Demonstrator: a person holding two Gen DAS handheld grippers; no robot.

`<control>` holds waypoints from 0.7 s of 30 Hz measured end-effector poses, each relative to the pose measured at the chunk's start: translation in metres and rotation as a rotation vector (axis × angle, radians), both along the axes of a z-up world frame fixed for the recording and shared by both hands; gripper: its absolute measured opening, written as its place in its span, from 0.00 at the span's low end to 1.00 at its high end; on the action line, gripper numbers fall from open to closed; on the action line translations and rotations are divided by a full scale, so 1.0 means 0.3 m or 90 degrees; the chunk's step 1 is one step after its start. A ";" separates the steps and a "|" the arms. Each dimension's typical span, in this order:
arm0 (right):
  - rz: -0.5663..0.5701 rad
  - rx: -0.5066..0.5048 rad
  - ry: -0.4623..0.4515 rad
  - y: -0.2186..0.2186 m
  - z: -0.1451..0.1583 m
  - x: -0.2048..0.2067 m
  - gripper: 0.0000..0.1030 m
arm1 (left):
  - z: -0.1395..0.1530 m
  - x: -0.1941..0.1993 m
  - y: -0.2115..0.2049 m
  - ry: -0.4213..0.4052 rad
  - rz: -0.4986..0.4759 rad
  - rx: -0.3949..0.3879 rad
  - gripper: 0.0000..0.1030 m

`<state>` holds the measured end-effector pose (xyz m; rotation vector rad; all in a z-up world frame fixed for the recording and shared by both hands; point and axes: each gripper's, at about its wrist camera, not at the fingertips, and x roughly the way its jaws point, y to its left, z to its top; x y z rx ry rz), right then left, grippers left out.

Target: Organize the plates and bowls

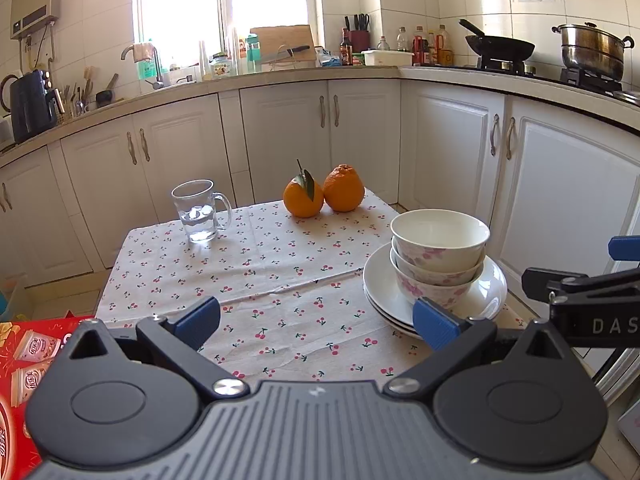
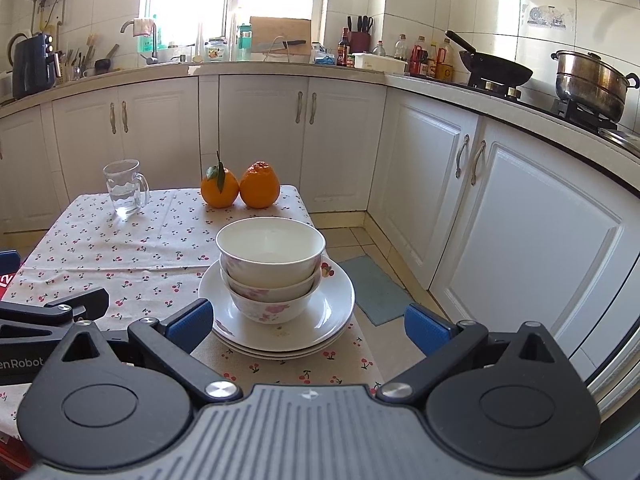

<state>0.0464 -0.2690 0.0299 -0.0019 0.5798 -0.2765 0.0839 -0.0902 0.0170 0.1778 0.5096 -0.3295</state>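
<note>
Three bowls [image 2: 270,268] sit nested on a stack of white plates [image 2: 332,312], low centre in the right wrist frame and at the right of the left wrist frame, near the tabletop [image 1: 256,264] edge. Right gripper [image 2: 306,326] hangs just short of the plates, fingers [image 2: 188,324] spread wide, nothing between them. Left gripper [image 1: 316,322] hovers beside the stack, fingers [image 1: 434,326] spread too. Farther up the cherry-print cloth: two oranges [image 1: 324,194] touching, and a glass mug [image 1: 198,210] well left of them.
</note>
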 end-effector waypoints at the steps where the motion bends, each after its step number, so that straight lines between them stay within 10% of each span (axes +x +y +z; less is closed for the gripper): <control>1: 0.000 0.000 0.000 0.000 0.000 0.000 1.00 | 0.000 0.001 0.001 0.000 0.000 0.000 0.99; 21: 0.001 -0.002 0.000 0.005 0.002 0.007 1.00 | -0.003 0.008 0.007 0.005 0.004 -0.003 0.99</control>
